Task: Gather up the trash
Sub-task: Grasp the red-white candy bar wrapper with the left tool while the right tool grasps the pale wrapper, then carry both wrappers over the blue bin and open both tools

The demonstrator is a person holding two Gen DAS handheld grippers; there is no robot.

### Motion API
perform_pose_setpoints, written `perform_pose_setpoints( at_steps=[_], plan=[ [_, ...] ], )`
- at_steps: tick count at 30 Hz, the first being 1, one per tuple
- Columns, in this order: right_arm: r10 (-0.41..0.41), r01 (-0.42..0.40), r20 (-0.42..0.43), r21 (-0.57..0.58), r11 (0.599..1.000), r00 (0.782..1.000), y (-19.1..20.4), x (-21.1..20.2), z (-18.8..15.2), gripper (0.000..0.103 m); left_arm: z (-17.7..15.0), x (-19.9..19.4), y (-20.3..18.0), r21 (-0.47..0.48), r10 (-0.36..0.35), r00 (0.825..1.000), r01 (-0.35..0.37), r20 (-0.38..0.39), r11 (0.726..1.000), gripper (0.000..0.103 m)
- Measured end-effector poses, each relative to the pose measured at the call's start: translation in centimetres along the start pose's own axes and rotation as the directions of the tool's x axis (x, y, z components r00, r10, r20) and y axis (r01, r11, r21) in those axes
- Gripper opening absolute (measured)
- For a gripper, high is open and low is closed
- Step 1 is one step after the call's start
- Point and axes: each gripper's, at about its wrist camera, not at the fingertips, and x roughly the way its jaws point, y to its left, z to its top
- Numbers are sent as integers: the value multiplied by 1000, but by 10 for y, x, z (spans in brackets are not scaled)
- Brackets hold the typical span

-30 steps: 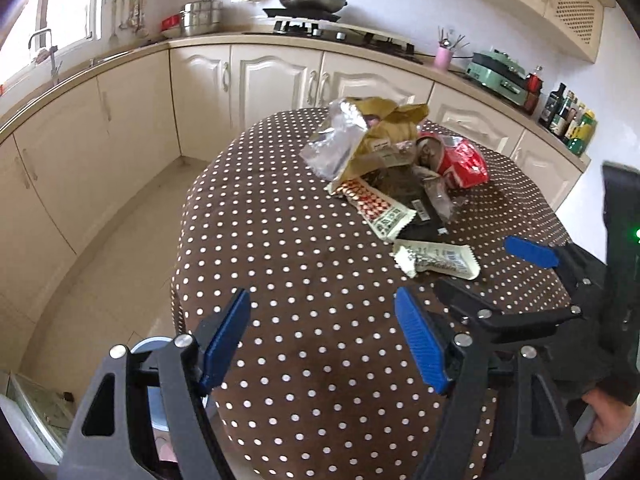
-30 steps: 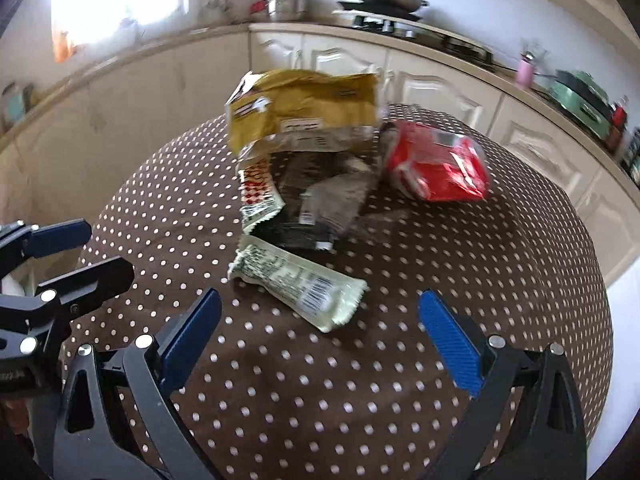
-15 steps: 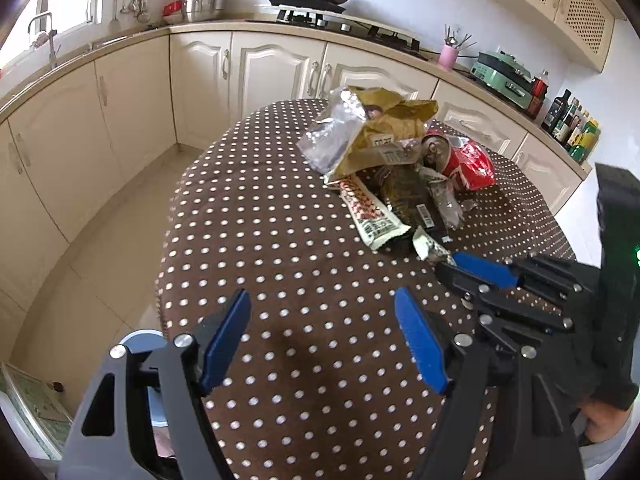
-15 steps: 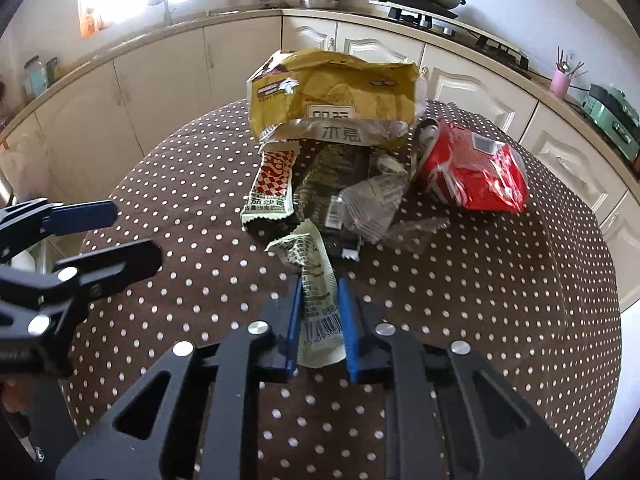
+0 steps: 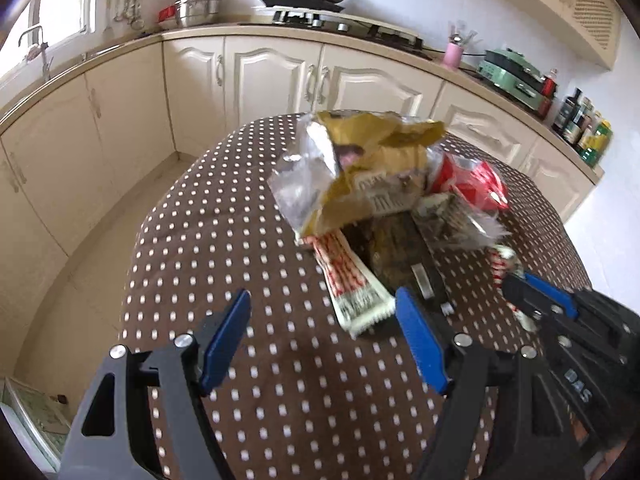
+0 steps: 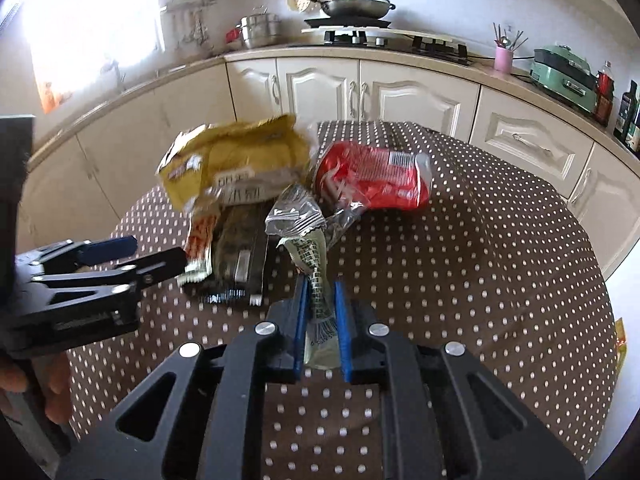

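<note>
Your right gripper (image 6: 320,316) is clamped on a pale green snack wrapper (image 6: 314,276); the wrapper stands between the two blue pads, its barcoded end trailing back behind them and its crumpled top poking forward toward the pile. The right jaws have just been closing, and the wrapper is pinched between them. Your left gripper (image 5: 322,336) has its jaws wide apart with nothing between them, only the brown polka-dot tablecloth (image 5: 224,240); the red-and-white wrapper (image 5: 352,280) lies just ahead of its right pad, not within the gap. Remaining trash on the table, heaped together: yellow chip bag (image 6: 236,160) with a silver foil lining (image 5: 308,180), red snack bag (image 6: 376,180), dark wrapper (image 6: 240,256), crinkled silver wrapper (image 6: 294,216). The pile sits at the far half of the round table, in front of both grippers. Background: cream cabinets (image 5: 276,76), gas stove with a wok (image 6: 356,4), steel pot (image 5: 198,8).
</note>
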Motion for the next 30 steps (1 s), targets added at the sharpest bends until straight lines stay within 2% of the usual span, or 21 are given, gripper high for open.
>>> perform_pose_setpoints(
  at_steps=[5, 6, 8, 10, 12, 15, 18, 24, 30],
  plan=[
    [-7, 7, -2, 32, 999, 1000, -7, 11, 8, 13, 15, 26, -5, 17, 3, 999, -2, -35, 1000, 72],
    [-10, 10, -4, 33, 999, 1000, -8, 11, 8, 13, 15, 30, -6, 20, -1, 999, 2, -40, 1000, 69],
    [-8, 8, -5, 43, 999, 1000, -11, 13, 7, 13, 19, 36, -8, 20, -16, 999, 17, -46, 1000, 58],
    [-7, 7, -14, 45, 999, 1000, -12, 17, 6, 13, 22, 39, -13, 39, -30, 998, 32, -49, 999, 38],
    [-2, 3, -18, 48, 999, 1000, -12, 17, 3, 13, 23, 41, -18, 65, -56, 997, 59, -49, 996, 26],
    [8, -8, -14, 47, 999, 1000, -12, 15, 3, 13, 21, 38, -17, 78, -39, 998, 42, -38, 996, 10],
    [15, -15, -4, 42, 999, 1000, -9, 9, 2, 13, 15, 30, -9, 61, -65, 997, 67, -43, 996, 7],
    [23, -23, 17, 21, 1000, 1000, 6, -10, -2, 13, -4, -4, 3, 57, -70, 998, 69, 5, 996, 6],
    [44, -43, 17, -5, 999, 999, 36, -23, -10, 13, -25, -41, 21, 46, -83, 996, 81, 43, 996, 6]
  ],
)
